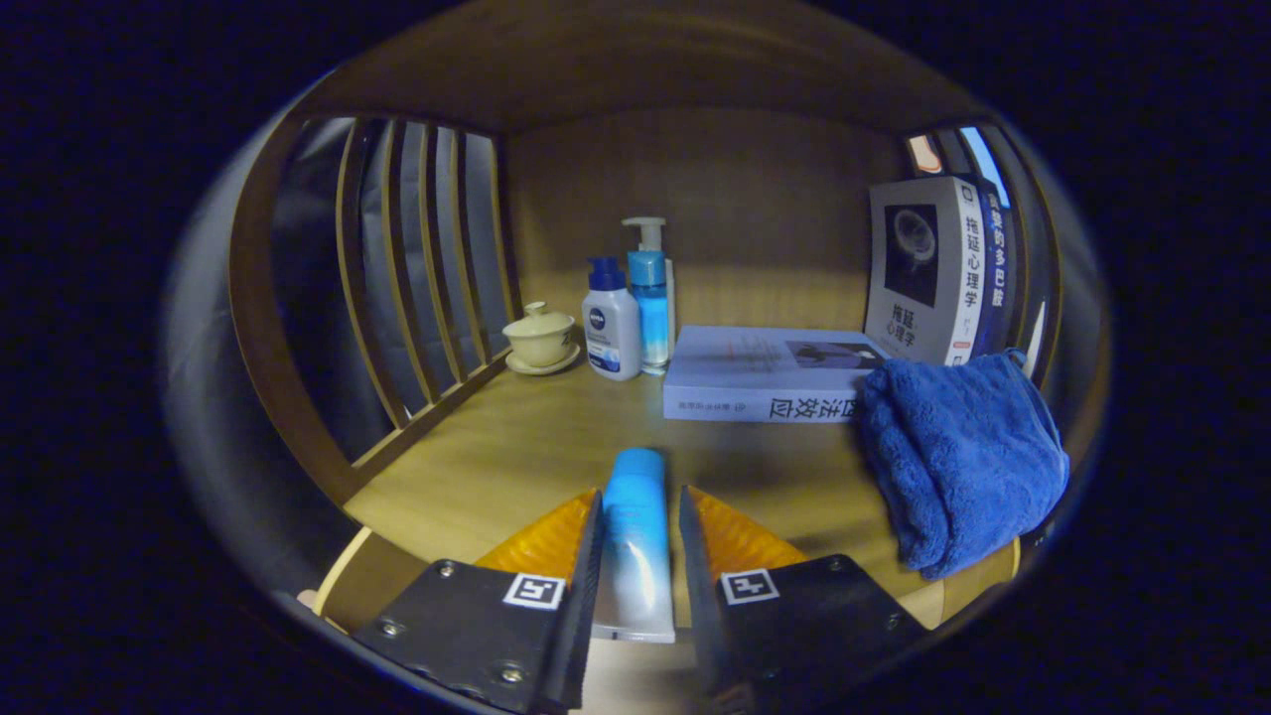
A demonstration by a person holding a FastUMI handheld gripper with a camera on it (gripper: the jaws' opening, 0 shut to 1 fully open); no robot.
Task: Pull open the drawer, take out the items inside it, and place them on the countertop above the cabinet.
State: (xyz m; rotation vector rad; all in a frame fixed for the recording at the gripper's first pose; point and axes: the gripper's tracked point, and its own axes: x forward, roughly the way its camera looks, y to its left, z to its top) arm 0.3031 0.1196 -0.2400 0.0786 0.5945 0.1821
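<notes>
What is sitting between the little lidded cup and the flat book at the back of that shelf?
In the gripper view, two pump bottles stand side by side between the lidded cup and the flat book. The gripper holds a blue tube.

Blue-capped tube (635,536) lengthwise between gripper (640,516) fingers, above wooden countertop (496,447).

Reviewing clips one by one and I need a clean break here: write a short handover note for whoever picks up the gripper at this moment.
Gripper: fingers either side of a blue tube, cap pointing away; grip looks closed on it, held over the wooden countertop.
Already on the countertop: blue towel at the front edge beside a flat book, two pump bottles and a lidded cup further back.
Done: the tube appears to be out of the drawer.
Left: set the tube on the bare wood ahead, release, then check the drawer for more.
</notes>
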